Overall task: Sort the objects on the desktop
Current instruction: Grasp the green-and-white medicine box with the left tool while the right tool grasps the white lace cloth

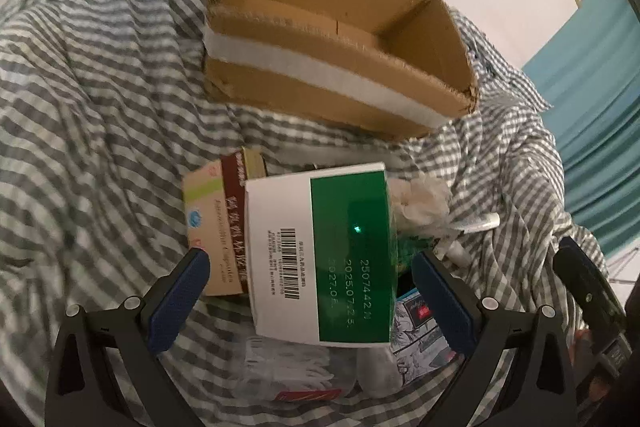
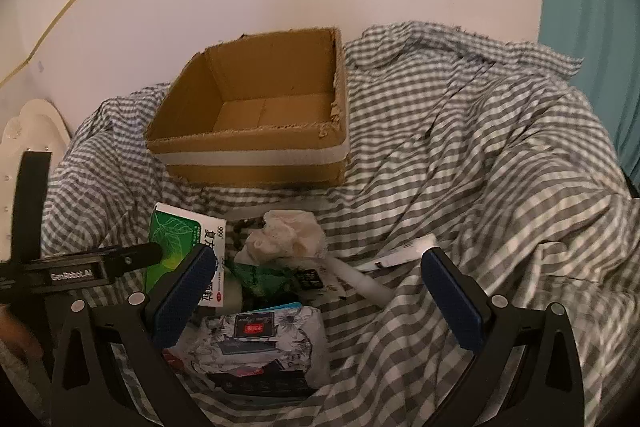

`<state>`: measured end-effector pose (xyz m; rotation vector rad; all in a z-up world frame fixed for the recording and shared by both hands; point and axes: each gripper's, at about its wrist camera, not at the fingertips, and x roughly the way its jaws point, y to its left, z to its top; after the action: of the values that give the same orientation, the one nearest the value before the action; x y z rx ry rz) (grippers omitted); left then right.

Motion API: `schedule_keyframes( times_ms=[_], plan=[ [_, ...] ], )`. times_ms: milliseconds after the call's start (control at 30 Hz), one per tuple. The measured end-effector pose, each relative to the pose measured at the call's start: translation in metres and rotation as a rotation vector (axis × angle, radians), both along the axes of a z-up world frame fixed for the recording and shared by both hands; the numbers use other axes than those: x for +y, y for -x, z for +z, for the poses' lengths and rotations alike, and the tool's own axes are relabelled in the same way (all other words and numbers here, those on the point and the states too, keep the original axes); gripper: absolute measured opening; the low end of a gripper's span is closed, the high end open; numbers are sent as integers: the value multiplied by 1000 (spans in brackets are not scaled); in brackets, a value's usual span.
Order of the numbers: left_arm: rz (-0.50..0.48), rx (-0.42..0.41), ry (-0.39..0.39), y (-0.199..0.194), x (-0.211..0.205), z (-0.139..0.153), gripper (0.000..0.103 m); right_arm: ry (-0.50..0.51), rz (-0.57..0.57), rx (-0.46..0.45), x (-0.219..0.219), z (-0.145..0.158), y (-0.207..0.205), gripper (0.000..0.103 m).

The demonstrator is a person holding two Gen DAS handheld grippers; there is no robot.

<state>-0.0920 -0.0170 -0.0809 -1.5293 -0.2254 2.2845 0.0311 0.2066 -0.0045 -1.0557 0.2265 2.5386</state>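
Observation:
A green and white medicine box [image 1: 320,255] lies tilted on a pile of small items, between the wide-apart pads of my open left gripper [image 1: 310,261]; neither pad touches it. A tan and brown box [image 1: 216,227] leans against its left side. A crumpled tissue [image 1: 420,203] and a printed packet [image 1: 420,327] lie to its right. In the right wrist view my right gripper [image 2: 319,257] hangs open over the tissue [image 2: 288,233], a green wrapper [image 2: 260,275] and the printed packet [image 2: 260,343]. The medicine box [image 2: 180,243] stands to the left there.
An open, empty cardboard box [image 1: 340,39] [image 2: 260,115] sits behind the pile on a rumpled grey checked cloth [image 2: 480,167]. A white tube [image 2: 360,279] lies by the pile. White wall behind, teal curtain [image 1: 600,67] to the right, a white rounded object [image 2: 32,131] at the left.

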Motion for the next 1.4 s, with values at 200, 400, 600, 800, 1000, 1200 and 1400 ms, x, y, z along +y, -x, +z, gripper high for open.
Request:
schedule_keyframes(
  times_ms=[200,400,600,800,1000,1200,1400],
  plan=[
    [-36,-55,-30,8,8,-13,103,65,66,-34,14,-2,27,103],
    [-108,-61,18,13,30,-24,103,44,148,-51,29,-9,65,103],
    [-138,-24,71,12,36,-26,92,134,158,-112,45,-43,82,103],
    [-72,153,168,2,29,11,91,140,163,-147,46,-57,81,103],
    [0,331,286,-1,20,33,91,93,153,-173,41,-62,87,100],
    [35,288,312,5,29,13,91,78,179,-228,32,-78,104,94],
    [39,259,328,6,24,2,91,123,173,-292,34,-102,119,85]
  ],
)
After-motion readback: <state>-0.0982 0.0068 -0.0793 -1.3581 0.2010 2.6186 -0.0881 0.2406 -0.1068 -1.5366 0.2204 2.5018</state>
